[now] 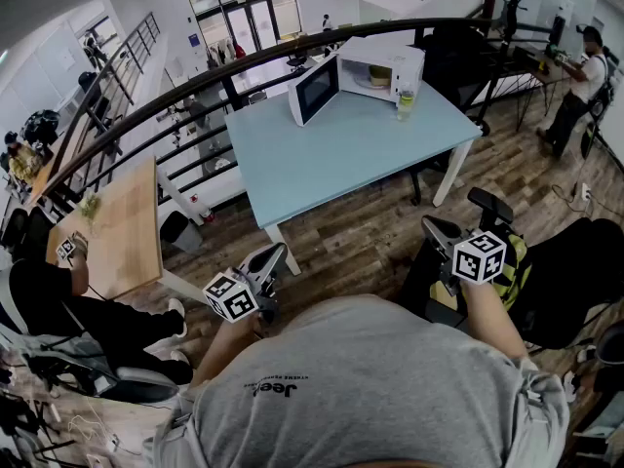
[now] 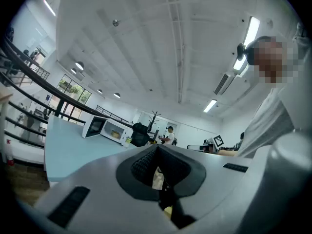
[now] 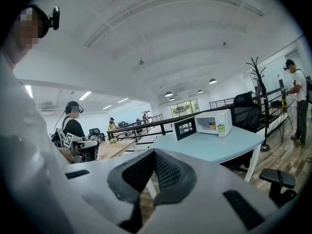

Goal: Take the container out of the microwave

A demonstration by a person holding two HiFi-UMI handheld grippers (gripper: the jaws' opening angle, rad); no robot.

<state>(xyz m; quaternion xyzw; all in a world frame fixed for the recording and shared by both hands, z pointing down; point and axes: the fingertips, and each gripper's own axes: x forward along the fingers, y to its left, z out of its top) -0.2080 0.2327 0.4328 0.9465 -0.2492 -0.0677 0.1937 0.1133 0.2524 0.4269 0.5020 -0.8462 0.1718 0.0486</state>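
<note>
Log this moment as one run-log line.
pre-approach | microwave door open | container inside, untouched | left gripper shut, empty | right gripper shut, empty | both away from table
</note>
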